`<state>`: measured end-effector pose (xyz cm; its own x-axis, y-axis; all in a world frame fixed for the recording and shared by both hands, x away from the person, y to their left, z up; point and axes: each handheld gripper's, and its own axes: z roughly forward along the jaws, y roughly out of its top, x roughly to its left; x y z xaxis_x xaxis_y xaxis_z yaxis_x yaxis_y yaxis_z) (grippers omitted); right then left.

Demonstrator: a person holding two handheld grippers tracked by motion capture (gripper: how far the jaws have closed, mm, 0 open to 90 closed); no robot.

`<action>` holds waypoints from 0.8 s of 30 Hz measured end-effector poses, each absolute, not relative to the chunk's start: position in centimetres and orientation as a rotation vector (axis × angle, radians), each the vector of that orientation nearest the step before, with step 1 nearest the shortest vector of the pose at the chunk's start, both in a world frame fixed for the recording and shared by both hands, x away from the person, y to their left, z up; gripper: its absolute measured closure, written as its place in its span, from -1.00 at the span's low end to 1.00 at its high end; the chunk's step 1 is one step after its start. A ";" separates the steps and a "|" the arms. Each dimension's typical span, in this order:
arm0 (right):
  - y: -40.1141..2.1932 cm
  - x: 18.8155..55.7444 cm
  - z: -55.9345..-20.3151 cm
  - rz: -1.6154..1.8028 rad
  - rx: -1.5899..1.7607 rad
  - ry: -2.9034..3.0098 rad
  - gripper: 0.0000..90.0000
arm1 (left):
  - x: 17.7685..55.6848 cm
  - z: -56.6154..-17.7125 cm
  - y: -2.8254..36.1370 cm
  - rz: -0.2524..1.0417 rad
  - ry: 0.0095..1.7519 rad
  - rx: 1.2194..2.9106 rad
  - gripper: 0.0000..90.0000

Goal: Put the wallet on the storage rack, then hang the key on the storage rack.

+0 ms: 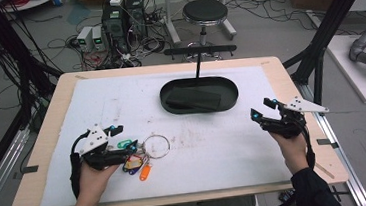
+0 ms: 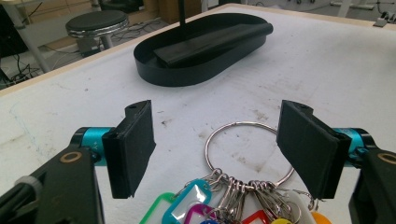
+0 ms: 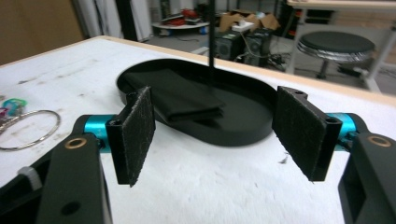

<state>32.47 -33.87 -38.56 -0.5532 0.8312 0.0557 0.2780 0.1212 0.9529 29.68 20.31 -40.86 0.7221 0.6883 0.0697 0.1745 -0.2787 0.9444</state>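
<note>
High view: we see the key ring (image 1: 157,146) lying flat on the white mat (image 1: 215,150) at the near left of the table (image 1: 48,140), its coloured tags (image 1: 137,166) fanned toward the person. Our left gripper (image 1: 119,138) sits just beside the tags, and in the left gripper view its fingers (image 2: 133,147) stand wide apart on either side of the ring (image 2: 250,151), not pressing on it; the tags (image 2: 196,205) lie bunched between them at the bottom edge. Our right gripper (image 1: 262,110) hovers at the right side of the mat, well apart from the ring, and in the right gripper view its fingers (image 3: 137,133) gape wide with nothing between them. A black oval tray (image 1: 168,102) holding a dark folded item (image 1: 193,99) rests at the far middle of the mat, with a thin black post (image 1: 198,65) rising from it.
</note>
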 end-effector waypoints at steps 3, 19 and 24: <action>-34.4 32.4 -39.2 1.448 1.132 1.873 -0.37 | 29.7 -40.9 20.2 0.579 0.679 1.814 -0.38; -34.9 32.2 -39.4 1.419 1.107 1.874 -0.45 | 30.6 -40.4 20.5 0.506 0.709 1.758 -0.49; -34.8 32.3 -39.4 1.406 1.066 1.899 -0.52 | 30.9 -40.5 19.9 0.492 0.700 1.775 -0.49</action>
